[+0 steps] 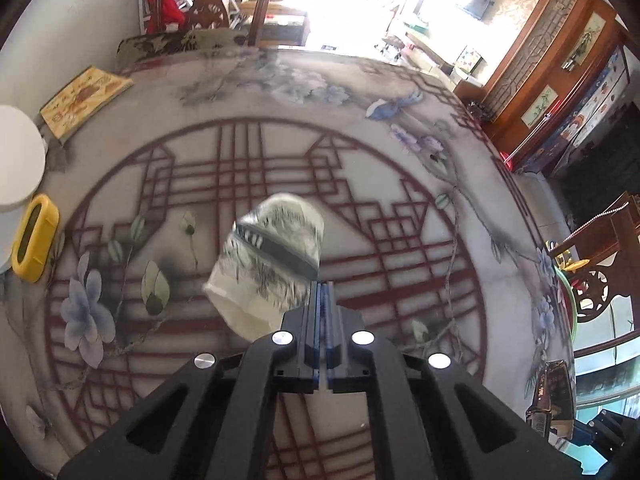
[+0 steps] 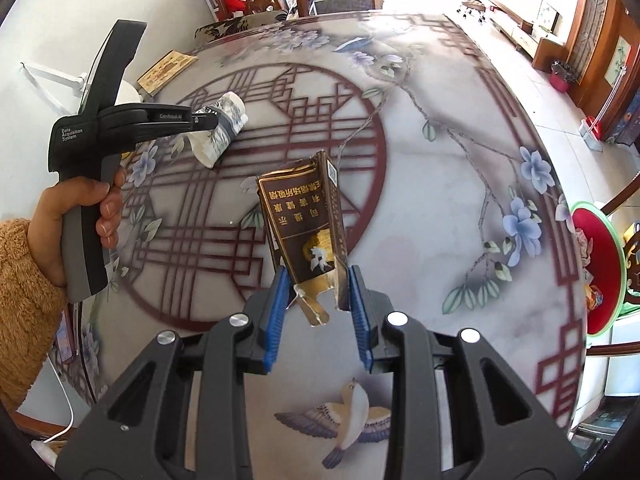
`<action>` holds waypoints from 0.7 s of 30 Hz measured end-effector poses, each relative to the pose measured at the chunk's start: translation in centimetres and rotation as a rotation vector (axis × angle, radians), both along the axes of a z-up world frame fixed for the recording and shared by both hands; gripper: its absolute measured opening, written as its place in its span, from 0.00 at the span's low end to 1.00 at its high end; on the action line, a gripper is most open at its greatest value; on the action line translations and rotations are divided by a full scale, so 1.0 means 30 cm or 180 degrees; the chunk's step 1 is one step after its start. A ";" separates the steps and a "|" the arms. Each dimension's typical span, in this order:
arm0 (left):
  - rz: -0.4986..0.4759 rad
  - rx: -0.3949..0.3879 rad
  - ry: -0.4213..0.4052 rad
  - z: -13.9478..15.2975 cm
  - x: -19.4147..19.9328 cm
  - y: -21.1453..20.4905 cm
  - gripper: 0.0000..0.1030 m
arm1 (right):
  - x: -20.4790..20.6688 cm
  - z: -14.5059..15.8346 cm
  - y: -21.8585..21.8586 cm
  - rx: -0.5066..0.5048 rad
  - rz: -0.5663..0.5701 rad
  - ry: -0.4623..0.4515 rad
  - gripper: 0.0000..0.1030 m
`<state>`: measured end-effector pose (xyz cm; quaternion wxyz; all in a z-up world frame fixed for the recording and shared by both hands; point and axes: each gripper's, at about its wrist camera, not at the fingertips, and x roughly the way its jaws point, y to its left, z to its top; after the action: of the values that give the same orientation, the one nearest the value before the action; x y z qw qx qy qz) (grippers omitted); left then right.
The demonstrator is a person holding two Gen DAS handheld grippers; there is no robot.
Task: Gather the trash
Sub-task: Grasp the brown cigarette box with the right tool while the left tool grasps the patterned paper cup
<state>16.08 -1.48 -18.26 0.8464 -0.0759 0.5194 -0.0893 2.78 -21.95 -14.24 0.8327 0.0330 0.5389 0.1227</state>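
My left gripper (image 1: pixel 323 286) is shut on the edge of a crumpled paper cup (image 1: pixel 268 256), white with grey ink print, and holds it above the round patterned table (image 1: pixel 400 184). In the right wrist view the left gripper (image 2: pixel 214 122) and the paper cup (image 2: pixel 222 130) show at the upper left. My right gripper (image 2: pixel 318 276) is shut on a torn brown and gold cigarette pack (image 2: pixel 306 224), held upright above the table (image 2: pixel 440 200). The pack also shows at the right edge of the left wrist view (image 1: pixel 554 396).
A yellow box (image 1: pixel 34 238), white round discs (image 1: pixel 18 160) and a yellow patterned book (image 1: pixel 84 100) lie at the table's left edge by the wall. Wooden chairs (image 1: pixel 224 4) stand behind the table. A red stool (image 2: pixel 596 264) stands at the right.
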 end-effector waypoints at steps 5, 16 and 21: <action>0.0085 0.0017 -0.0026 -0.004 0.001 0.025 0.43 | -0.006 -0.003 0.011 0.0035 0.0014 0.0014 0.29; 0.0280 0.0001 0.0243 -0.105 0.125 0.017 0.68 | 0.009 -0.007 -0.016 0.0054 -0.0080 0.0047 0.30; 0.0236 0.0308 0.0091 -0.108 0.122 0.004 0.35 | 0.028 0.002 -0.023 0.0065 -0.0107 0.0029 0.30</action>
<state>19.75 -1.37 -21.51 0.8444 -0.0553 0.5320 -0.0315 3.62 -22.63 -14.19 0.8319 0.0511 0.5407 0.1141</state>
